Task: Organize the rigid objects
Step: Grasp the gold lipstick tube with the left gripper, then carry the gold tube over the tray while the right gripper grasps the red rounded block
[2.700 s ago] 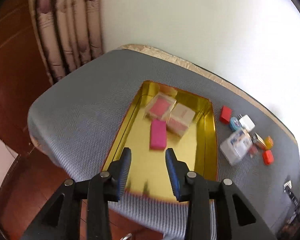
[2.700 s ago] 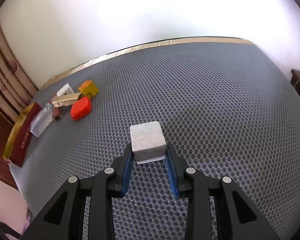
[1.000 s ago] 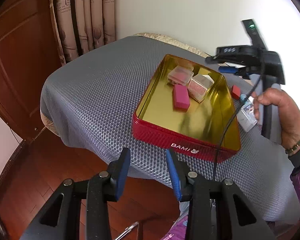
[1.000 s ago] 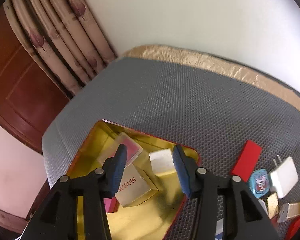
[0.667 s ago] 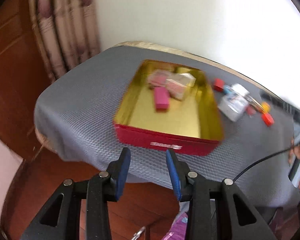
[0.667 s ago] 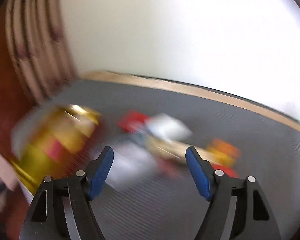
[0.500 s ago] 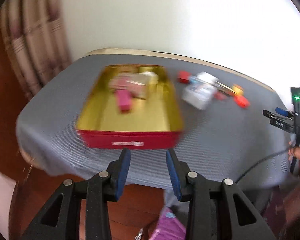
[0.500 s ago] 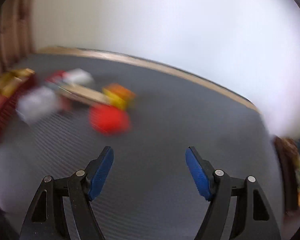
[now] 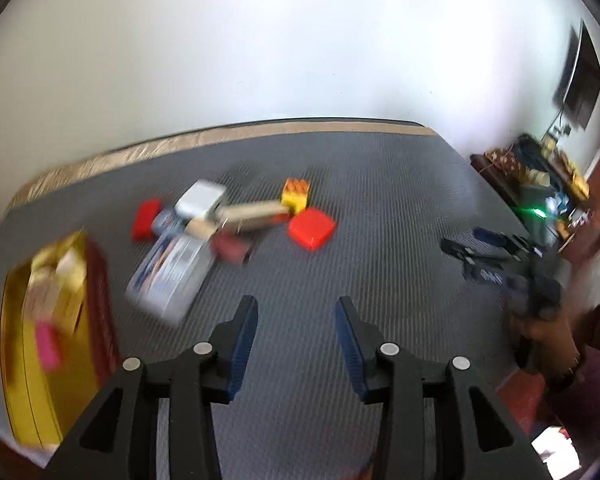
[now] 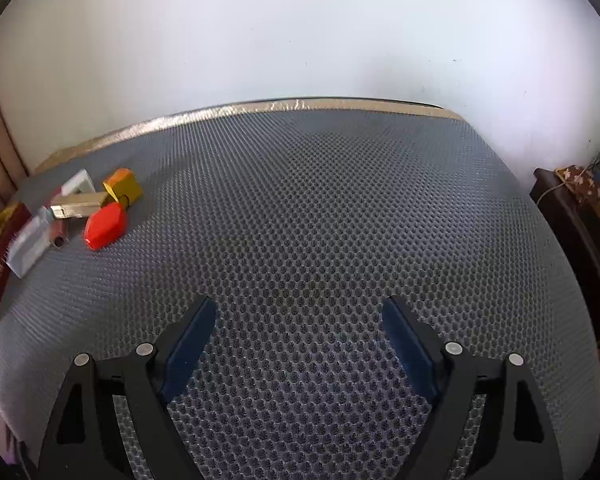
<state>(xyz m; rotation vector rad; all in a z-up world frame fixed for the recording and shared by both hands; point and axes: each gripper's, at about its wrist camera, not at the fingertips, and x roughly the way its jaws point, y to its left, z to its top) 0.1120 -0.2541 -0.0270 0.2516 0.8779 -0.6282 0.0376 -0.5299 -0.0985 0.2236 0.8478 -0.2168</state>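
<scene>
The red tin point(image 9: 96, 300) with a gold inside stands at the left of the grey mat, with boxes and a pink block point(image 9: 48, 344) in it. Right of it lie a clear plastic box point(image 9: 172, 272), a white charger point(image 9: 200, 198), a gold bar point(image 9: 256, 214), a yellow-orange brick point(image 9: 296, 192) and a flat red block point(image 9: 312, 229). My left gripper point(image 9: 295, 304) hovers in front of this group, its jaws opening with nothing between them. My right gripper point(image 10: 298, 304) is over bare mat, jaws opening wide and empty. The red block point(image 10: 105, 226) and tin point(image 10: 0, 256) lie far to its left.
The mat's far edge has a gold trim point(image 9: 260, 130) against a white wall. A dark cabinet point(image 10: 572, 208) with clutter stands past the table's right edge. In the left wrist view a hand point(image 9: 548, 328) holds the right gripper point(image 9: 466, 258) at the right.
The right gripper let go of the white cube in the tin, swung right over bare mat and opened wide. The left gripper swung right from before the tin to the loose items.
</scene>
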